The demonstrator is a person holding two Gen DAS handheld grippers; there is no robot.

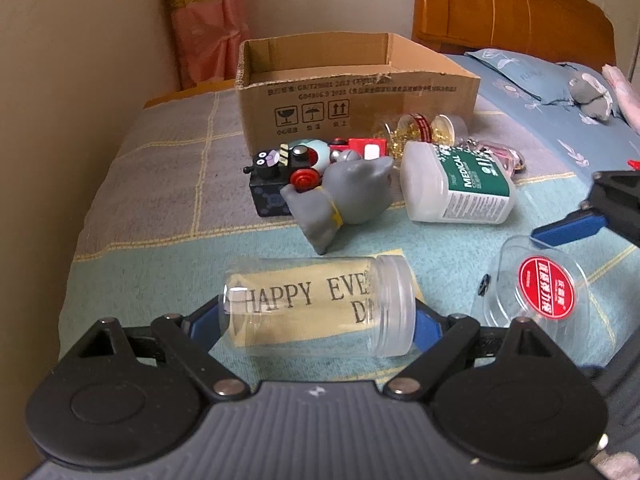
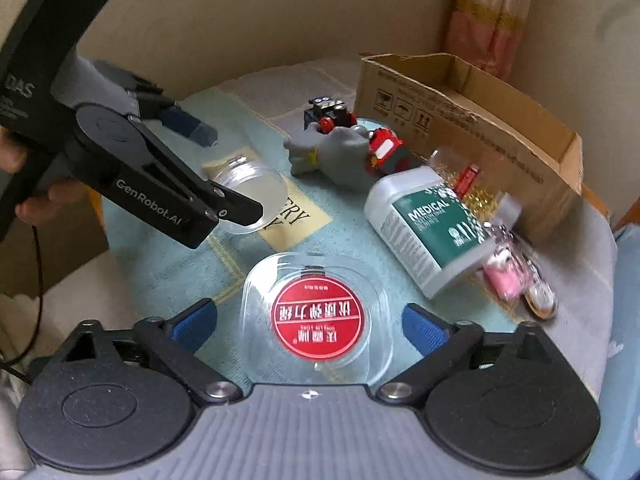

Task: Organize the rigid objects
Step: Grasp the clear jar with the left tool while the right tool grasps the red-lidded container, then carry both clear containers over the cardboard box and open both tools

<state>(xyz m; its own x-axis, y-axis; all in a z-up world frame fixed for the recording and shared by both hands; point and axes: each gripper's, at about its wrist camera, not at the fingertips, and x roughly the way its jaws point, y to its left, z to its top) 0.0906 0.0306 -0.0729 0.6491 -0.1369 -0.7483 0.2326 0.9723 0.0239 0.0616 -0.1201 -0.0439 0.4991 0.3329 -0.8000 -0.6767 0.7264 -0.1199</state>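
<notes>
A clear plastic jar [image 1: 320, 304] with a "HAPPY" paper label lies sideways between the blue pads of my left gripper [image 1: 316, 318], which press on its two ends. From the right wrist view the left gripper [image 2: 228, 174] holds that jar [image 2: 252, 192] just above the blanket. My right gripper [image 2: 310, 316] stands open around a clear square container with a red round label [image 2: 316, 316], with gaps on both sides of it. In the left wrist view that container [image 1: 536, 288] lies at the right, under a blue finger [image 1: 568, 228] of the right gripper.
An open cardboard box [image 1: 360, 92] stands at the back on the checked blanket [image 1: 160, 184]. In front of it lie a grey toy figure [image 1: 352, 196], a black toy train [image 1: 276, 172], a red toy [image 1: 366, 148], a white-and-green medical bottle [image 1: 460, 184], a jar of gold bits [image 1: 416, 128] and a pink keychain [image 2: 508, 276].
</notes>
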